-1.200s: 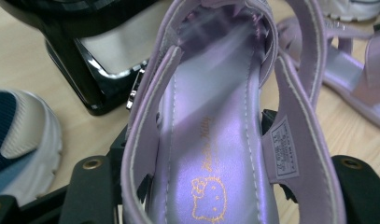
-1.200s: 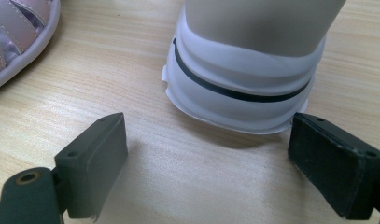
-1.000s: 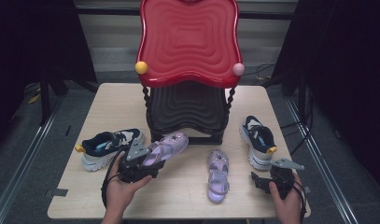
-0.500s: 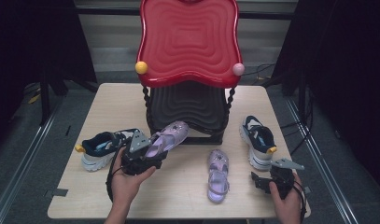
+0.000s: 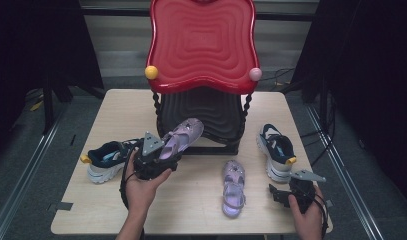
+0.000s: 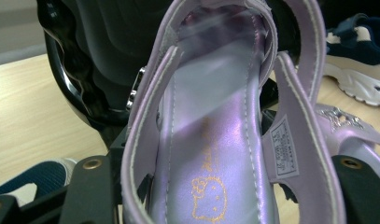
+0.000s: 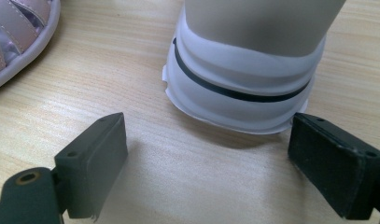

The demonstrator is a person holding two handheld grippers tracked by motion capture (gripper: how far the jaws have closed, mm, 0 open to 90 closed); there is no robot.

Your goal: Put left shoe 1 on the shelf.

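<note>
Left gripper [image 5: 158,157] clamped on lilac sandal [image 5: 181,137], lifted just in front of the black rack [image 5: 201,117]. Sandal looks light, straps floppy, sole stiff, so gripping across the heel sides is probably safest. Right gripper [image 5: 286,192] jaws apart, resting right of rack. Pale wood counter [image 5: 116,107], grey floor, dark curtains behind.
</note>
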